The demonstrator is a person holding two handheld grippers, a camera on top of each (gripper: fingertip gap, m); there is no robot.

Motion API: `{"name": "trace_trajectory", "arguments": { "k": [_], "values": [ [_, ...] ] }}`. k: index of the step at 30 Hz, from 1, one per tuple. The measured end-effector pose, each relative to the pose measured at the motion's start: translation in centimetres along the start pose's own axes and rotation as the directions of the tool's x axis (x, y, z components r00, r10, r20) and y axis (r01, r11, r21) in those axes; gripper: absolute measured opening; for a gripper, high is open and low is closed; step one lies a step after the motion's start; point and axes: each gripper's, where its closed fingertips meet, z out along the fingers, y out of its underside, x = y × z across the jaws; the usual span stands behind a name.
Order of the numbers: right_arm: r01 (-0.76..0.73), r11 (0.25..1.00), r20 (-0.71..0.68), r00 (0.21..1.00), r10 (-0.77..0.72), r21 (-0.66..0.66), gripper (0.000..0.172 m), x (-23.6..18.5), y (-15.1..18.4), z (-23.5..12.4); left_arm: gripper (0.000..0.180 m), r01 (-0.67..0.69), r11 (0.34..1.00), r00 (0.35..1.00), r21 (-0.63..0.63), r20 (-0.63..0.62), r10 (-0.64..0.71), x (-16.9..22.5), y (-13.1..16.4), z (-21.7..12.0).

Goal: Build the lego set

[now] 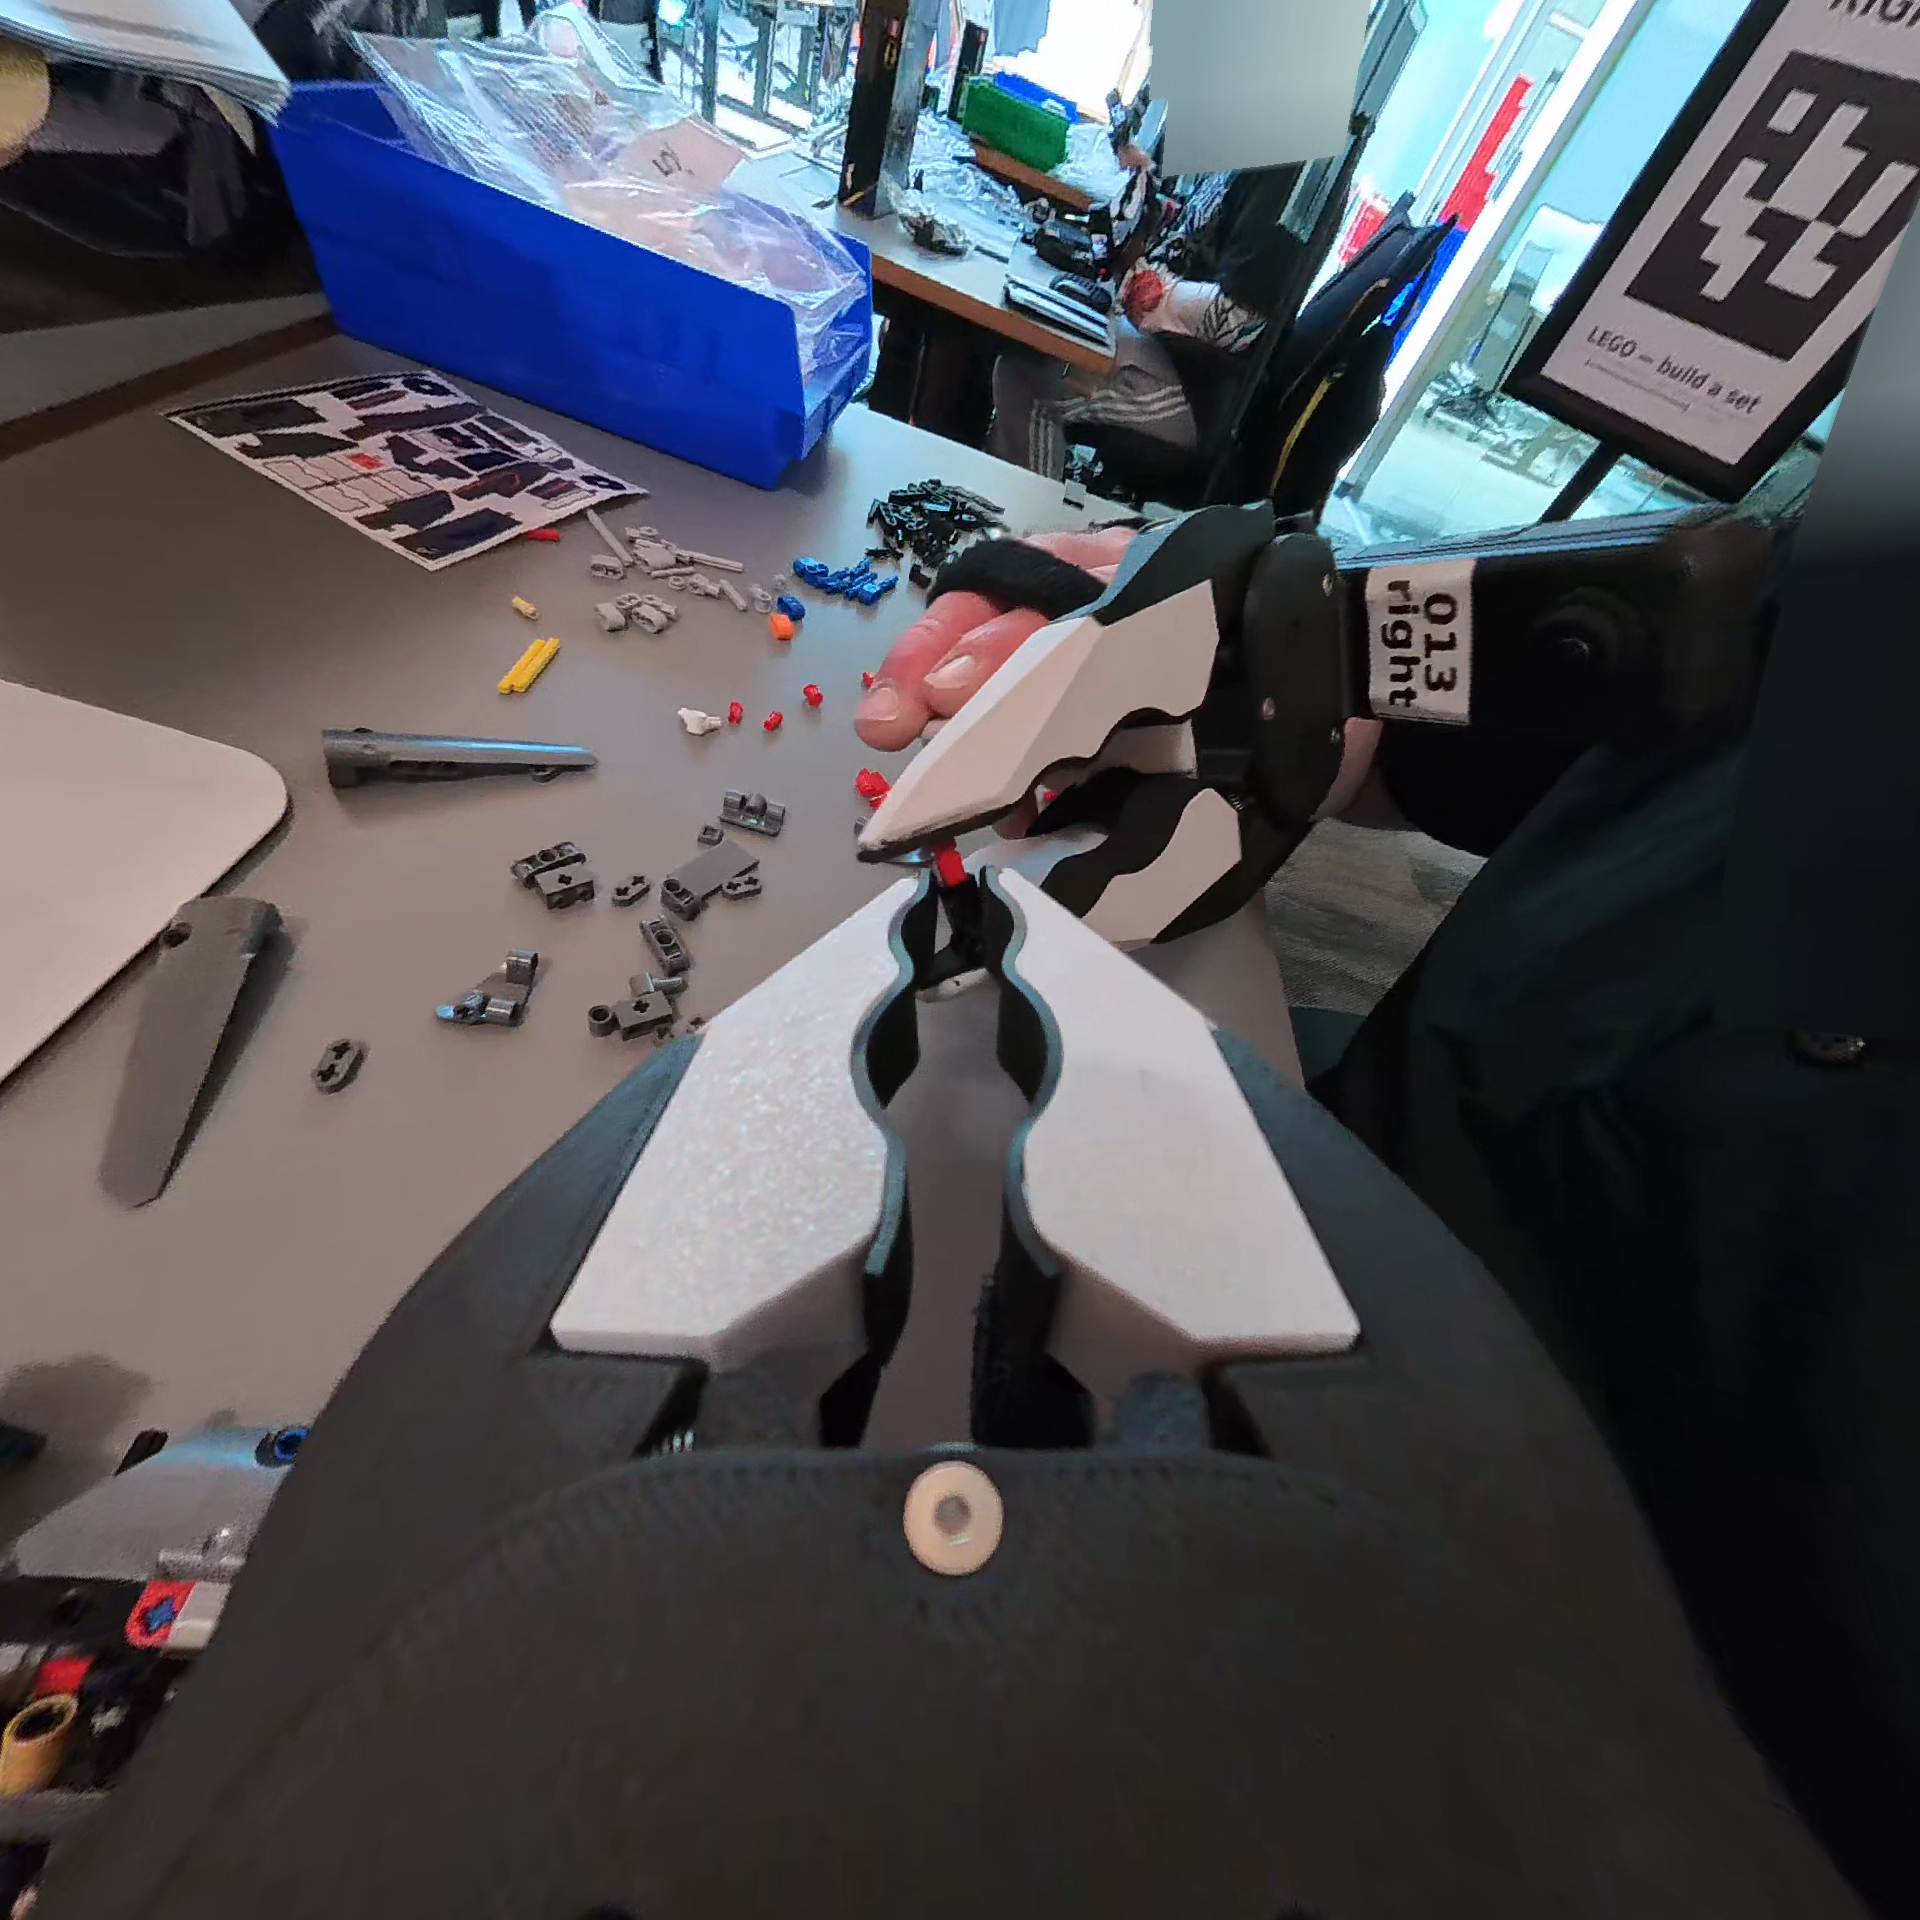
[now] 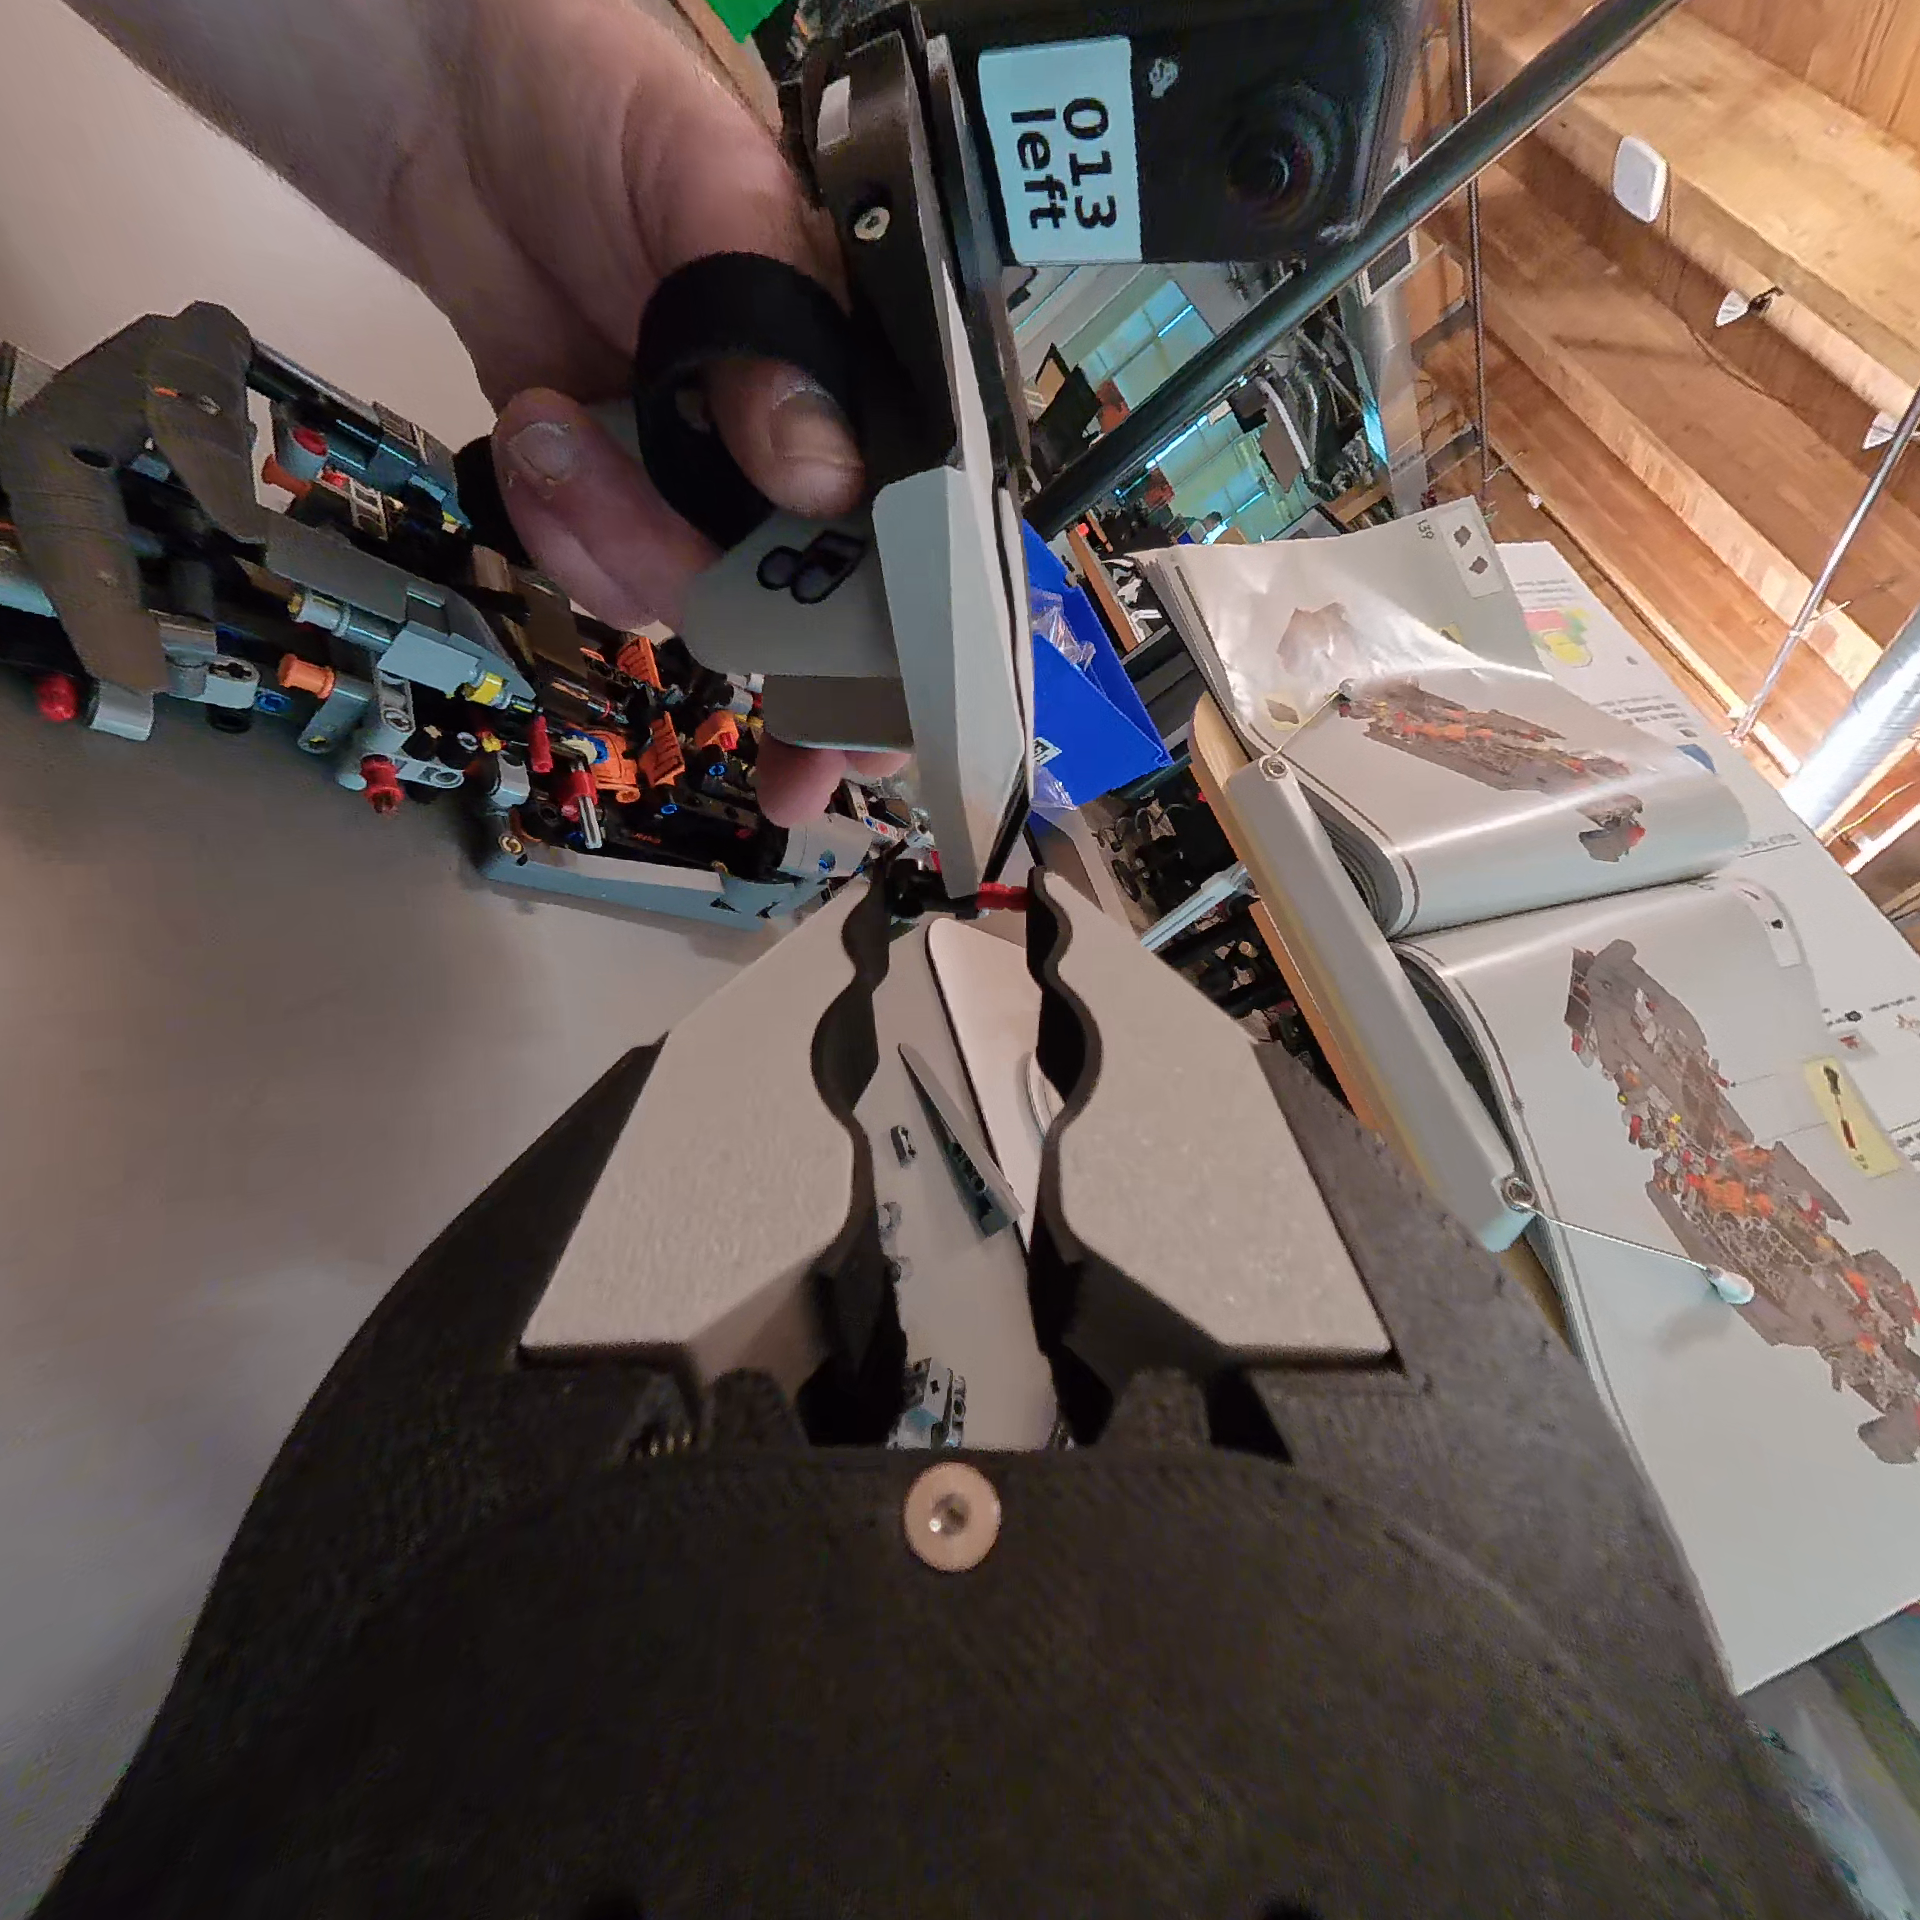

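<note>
Left wrist view: grey table (image 1: 260, 1195), scattered bricks (image 1: 623, 914), blue bin (image 1: 561, 301) behind

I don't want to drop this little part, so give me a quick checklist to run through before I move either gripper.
1. Left gripper clamps the black piece: ok.
2. Red pin sits in the black piece's end: ok.
3. Right gripper spans piece and pin end to end, fingers touching both ends: ok.
4. Pin fully seated: cannot tell.
5. Both grippers held above the table: ok.
6. Loose grey parts away from the fingers: ok.
</note>
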Motion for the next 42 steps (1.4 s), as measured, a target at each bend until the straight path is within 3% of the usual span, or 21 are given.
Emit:
{"name": "trace_trajectory", "arguments": {
  "k": [9,18,22,26,31,37,42],
  "values": [
    [-0.054,0.999,0.006,0.999,0.054,0.008,0.024,0.7,-0.1,-0.5,0.005,0.07,0.995,0.993,0.075,-0.097,-0.062,0.1,-0.8,0.2],
    [-0.262,0.96,0.037,0.965,0.26,0.095,0.02,2.4,-1.2,-1.6,0.005,0.07,0.937,0.964,0.342,-0.264,0.024,1.7,-4.5,-2.5],
    [-0.396,0.906,0.109,0.917,0.383,0.146,0.016,2.8,-2.1,-2.1,0.005,0.031,0.933,0.961,0.36,-0.268,0.071,2.3,-5.0,-2.7],
    [-0.476,0.868,0.184,0.874,0.449,0.145,0.014,2.5,-2.1,-2.2,0.005,-0.046,0.952,0.98,0.303,-0.173,0.102,1.7,-4.6,-2.3],
    [-0.394,0.915,0.161,0.912,0.377,0.092,0.023,1.2,-1.1,-1.3,0.005,-0.099,0.988,0.994,0.116,0.051,0.094,-0.8,-2.5,-2.9],
    [-0.186,0.981,0.066,0.981,0.182,0.053,0.032,-0.4,-1.4,0.1,0.005,0.023,0.997,0.995,0.07,0.092,-0.029,-0.7,-0.3,-2.3],
    [-0.098,0.995,0.011,0.995,0.098,-0.006,0.026,-0.4,-1.1,1.0,0.005,0.071,0.995,0.995,0.066,0.067,-0.075,-0.3,0.3,-1.2]
  ]
}}
